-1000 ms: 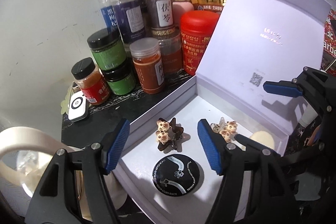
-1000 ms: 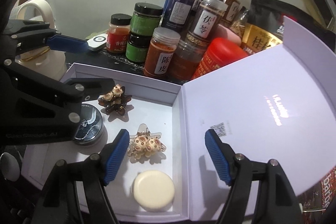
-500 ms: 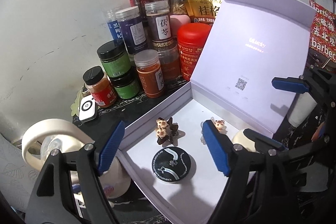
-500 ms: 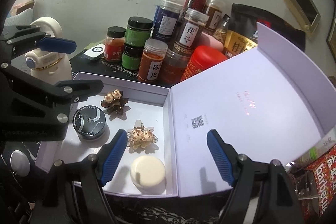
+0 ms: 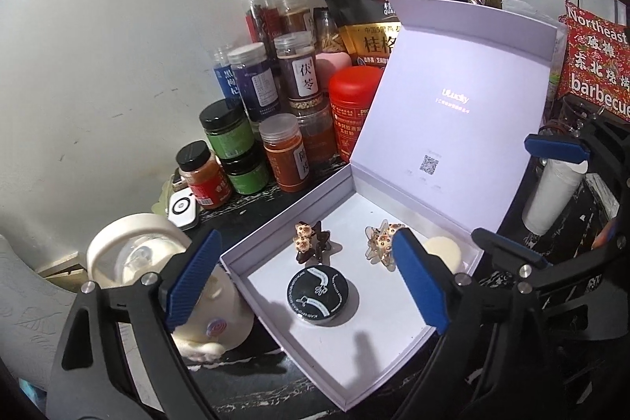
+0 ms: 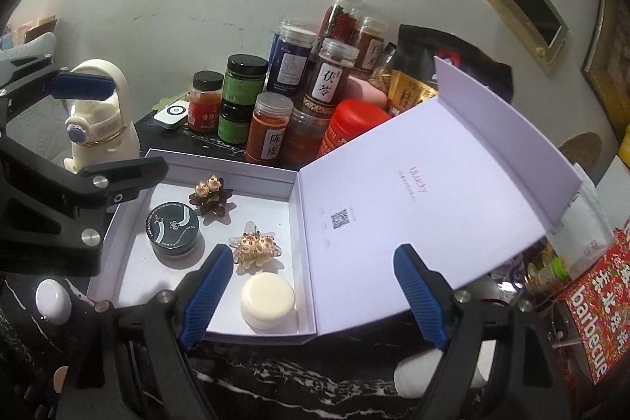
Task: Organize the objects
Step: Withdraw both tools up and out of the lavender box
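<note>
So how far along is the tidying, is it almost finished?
Looks nearly done. Four things already lie in the white box: black tin, dark hair clip, pale hair clip, cream jar. Nothing is in hand: left gripper and right gripper are empty, jaws opening. Left: probably closing the lid.

You have one open white box (image 6: pixel 220 166) ahead of your fingers, and four things lie in it: two hair clips, one dark brown (image 6: pixel 211 197) and one pale (image 6: pixel 256 249), one black round tin (image 6: pixel 173 229), and one cream round case (image 6: pixel 268 300). Beyond the box stand about ten jars (image 6: pixel 269 132), one red canister (image 6: pixel 352 124) and one dark pouch (image 6: pixel 417 81).
</note>
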Tool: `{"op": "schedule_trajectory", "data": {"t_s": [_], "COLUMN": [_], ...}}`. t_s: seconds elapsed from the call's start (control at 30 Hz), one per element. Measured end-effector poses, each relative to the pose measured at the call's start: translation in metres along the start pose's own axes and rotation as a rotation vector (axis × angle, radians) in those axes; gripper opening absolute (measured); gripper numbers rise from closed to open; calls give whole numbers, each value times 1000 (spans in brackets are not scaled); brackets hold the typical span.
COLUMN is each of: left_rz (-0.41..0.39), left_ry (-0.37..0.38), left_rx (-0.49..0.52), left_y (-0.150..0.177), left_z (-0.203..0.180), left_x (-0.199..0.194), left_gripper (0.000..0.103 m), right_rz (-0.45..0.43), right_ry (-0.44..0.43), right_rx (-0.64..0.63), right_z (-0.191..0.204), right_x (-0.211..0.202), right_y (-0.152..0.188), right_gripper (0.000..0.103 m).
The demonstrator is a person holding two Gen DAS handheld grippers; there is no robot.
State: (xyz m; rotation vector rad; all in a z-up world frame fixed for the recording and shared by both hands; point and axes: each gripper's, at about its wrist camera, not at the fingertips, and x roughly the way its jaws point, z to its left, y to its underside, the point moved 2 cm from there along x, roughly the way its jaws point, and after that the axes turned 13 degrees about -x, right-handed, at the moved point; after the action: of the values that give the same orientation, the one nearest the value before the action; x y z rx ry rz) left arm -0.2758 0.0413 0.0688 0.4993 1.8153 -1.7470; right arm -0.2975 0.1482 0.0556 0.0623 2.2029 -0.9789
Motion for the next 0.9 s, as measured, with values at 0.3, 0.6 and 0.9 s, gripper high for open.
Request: {"op": "schedule_trajectory", "data": {"t_s": [0.3,0.6,0.9], "left_rz": [-37,-56,-68], "left_ry": [-3,-12,-18], "left_rx": [-11,-27,-39], "left_y": [5,15,32], "left_z": [0,7,16], "left_x": [-32,-62,-90], "left_gripper": [91,94,94], "right_rz": [-16,-26,-39], "right_ry": [22,43,43], "right_rx": [19,43,56], "right_z": [3,9,21], "right_x": [-31,-57,-84], "right_y": [5,11,21], "right_gripper": [85,85,85]}}
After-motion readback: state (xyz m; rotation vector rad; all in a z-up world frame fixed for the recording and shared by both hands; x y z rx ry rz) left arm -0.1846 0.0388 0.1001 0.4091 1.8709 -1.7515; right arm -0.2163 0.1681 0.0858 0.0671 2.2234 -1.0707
